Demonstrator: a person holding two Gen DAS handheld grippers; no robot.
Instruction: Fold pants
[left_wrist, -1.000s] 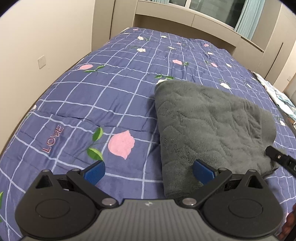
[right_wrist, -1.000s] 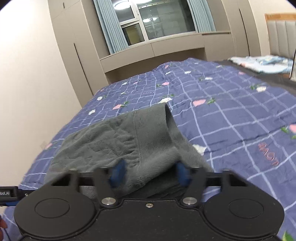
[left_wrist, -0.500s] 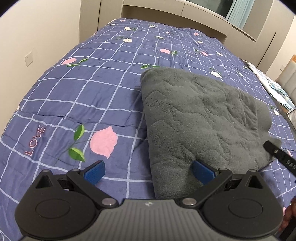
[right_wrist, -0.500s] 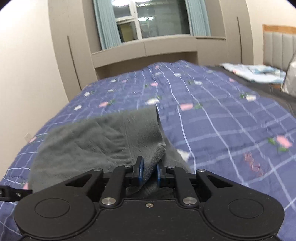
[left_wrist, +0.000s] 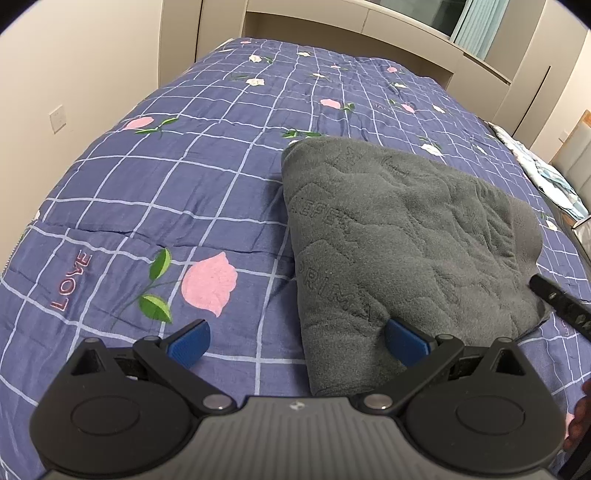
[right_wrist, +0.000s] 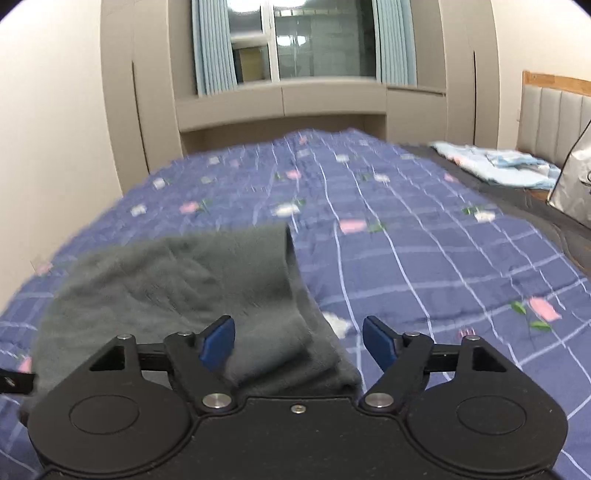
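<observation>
Both grippers' spread tips over pants (left_wrist: 406, 236)

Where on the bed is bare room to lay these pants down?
Free: quilt between the wall and the pants, and the stretch toward the window. Crowded: far right edge, with pale blue bedding and a silver bag.

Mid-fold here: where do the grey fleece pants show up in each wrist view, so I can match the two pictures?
Left wrist view: grey fleece pants lie folded right of centre, near corner between the open left gripper fingers.
Right wrist view: pants fill lower left, one edge between the open right gripper fingers.
Shared landmark: the blue checked floral quilt under the pants.
</observation>
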